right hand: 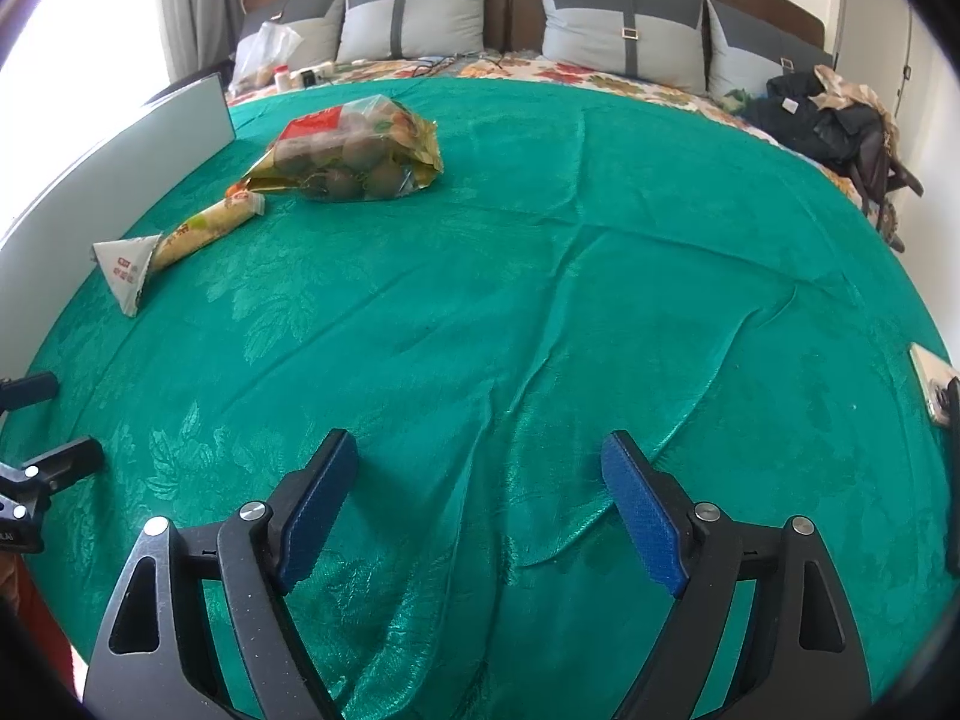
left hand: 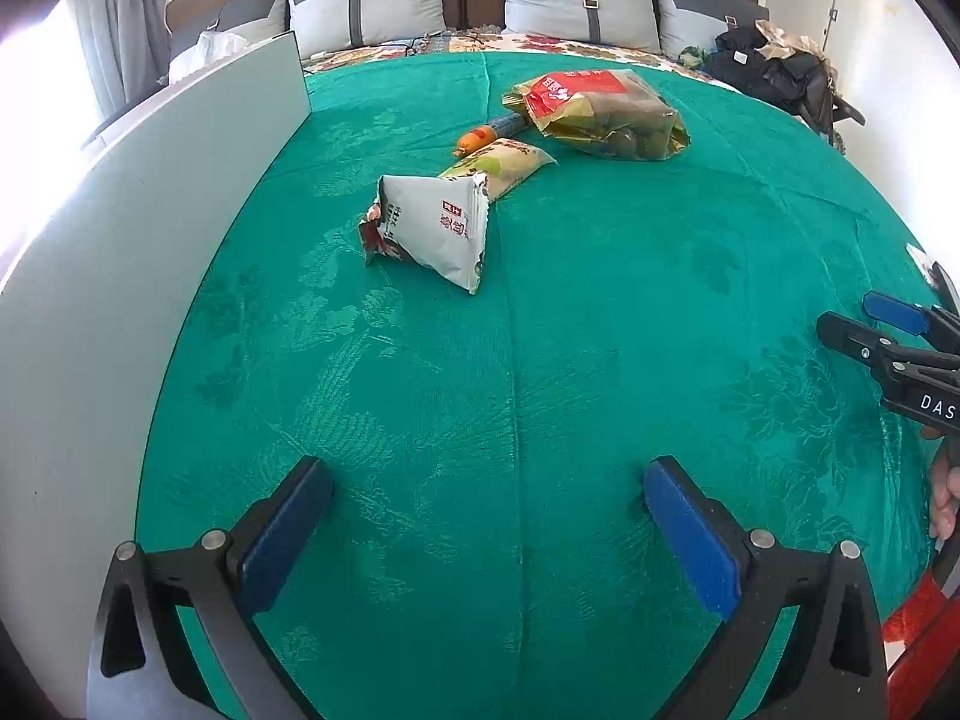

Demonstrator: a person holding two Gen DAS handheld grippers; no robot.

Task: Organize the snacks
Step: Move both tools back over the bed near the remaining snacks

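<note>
Left wrist view: white packet (left hand: 429,228), yellow pack (left hand: 498,165), sausage (left hand: 480,137) and fruit bag (left hand: 600,114) cluster mid-cloth (left hand: 540,390) near the white board (left hand: 150,228). Wide bare cloth lies ahead. Left gripper (left hand: 487,516) and right gripper (right hand: 480,498) gape empty. A phone (right hand: 930,384) is cut off at right.

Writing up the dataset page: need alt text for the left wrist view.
Open left gripper hovers empty over a green bedspread. Ahead lie a white triangular snack packet, a yellow-green packet, an orange sausage stick and a clear bag of round brown snacks.
</note>
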